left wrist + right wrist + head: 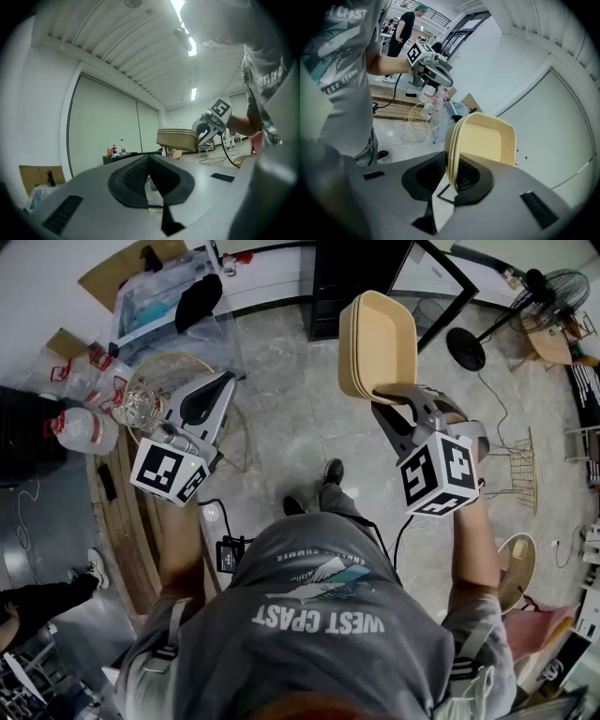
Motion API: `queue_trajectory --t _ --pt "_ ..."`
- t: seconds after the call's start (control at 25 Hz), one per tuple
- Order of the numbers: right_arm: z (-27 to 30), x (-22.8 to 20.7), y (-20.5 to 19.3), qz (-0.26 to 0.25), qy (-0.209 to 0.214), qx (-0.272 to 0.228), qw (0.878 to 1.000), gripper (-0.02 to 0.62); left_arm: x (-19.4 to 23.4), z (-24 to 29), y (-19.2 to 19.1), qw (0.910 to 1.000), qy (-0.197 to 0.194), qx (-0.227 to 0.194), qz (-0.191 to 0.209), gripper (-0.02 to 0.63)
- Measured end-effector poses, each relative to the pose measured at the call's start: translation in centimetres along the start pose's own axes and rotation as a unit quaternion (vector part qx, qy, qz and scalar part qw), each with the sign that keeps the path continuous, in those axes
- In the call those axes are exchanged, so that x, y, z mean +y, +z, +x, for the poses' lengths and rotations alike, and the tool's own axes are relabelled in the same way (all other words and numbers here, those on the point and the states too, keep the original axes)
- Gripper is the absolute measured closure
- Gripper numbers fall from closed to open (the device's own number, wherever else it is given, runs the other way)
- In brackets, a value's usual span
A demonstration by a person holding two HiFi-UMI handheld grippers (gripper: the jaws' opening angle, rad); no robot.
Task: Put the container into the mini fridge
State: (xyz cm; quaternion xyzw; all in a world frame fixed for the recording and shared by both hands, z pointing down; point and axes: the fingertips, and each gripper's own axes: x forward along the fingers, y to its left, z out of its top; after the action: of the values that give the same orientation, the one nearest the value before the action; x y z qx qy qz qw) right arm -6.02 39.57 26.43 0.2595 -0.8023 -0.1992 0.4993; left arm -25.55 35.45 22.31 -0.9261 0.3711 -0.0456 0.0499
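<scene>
A beige, rounded-rectangle container (pixel 380 343) hangs on edge above the stone floor, and my right gripper (pixel 382 397) is shut on its rim. In the right gripper view the rim (pixel 451 140) runs between the two black pads (pixel 468 176). My left gripper (pixel 223 382) is held out to the left over a wire basket, jaws shut with nothing between them; its pads (pixel 133 176) meet at the tip. The left gripper view shows the container (pixel 177 139) level with it. A black cabinet (pixel 352 273) with a glass-paned door (pixel 436 277) standing open lies ahead; it may be the mini fridge.
A round wire basket (pixel 178 371), several plastic bottles (pixel 80 427) and a clear plastic bin (pixel 164 301) crowd the left, beside a wooden bench (pixel 122 521). A floor fan (pixel 553 287) and a wire rack (pixel 520 470) stand at the right. Cables trail by the person's feet.
</scene>
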Motion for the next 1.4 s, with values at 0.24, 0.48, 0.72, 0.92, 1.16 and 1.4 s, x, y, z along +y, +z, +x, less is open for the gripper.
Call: queue_trajectory --t 0.24,0.48,0.72,0.92,1.16,1.4 --pt "0.3 -0.8 -0.8 -0.002 -0.001 -0.002 1.000 0.528 -0.2 1.0 -0.2 1.0000 0.001 0.004 -0.001 0.591" --pt "1.2 -2.2 -2.0 -0.004 0.004 -0.007 1.000 0.528 0.1 3.0 -0.4 1.0000 0.002 0.009 -0.002 0.591" --pt "2.9 -4.2 -3.9 -0.013 0.018 -0.010 1.000 0.518 0.8 6.2 -0.6 0.9999 0.005 0.016 -0.003 0.591" --pt "4.4 -7.0 -5.8 -0.017 0.030 -0.018 0.999 0.518 1.7 9.8 -0.5 0.9997 0.013 0.020 -0.004 0.591" --pt "5.9 -10.7 -8.7 -0.022 0.035 -0.024 0.999 0.522 2.4 14.3 -0.3 0.9995 0.025 0.020 -0.003 0.591" --pt "7.1 -13.7 -11.9 -0.027 0.044 -0.037 0.998 0.522 2.2 18.7 -0.1 0.9991 0.036 0.023 0.003 0.591"
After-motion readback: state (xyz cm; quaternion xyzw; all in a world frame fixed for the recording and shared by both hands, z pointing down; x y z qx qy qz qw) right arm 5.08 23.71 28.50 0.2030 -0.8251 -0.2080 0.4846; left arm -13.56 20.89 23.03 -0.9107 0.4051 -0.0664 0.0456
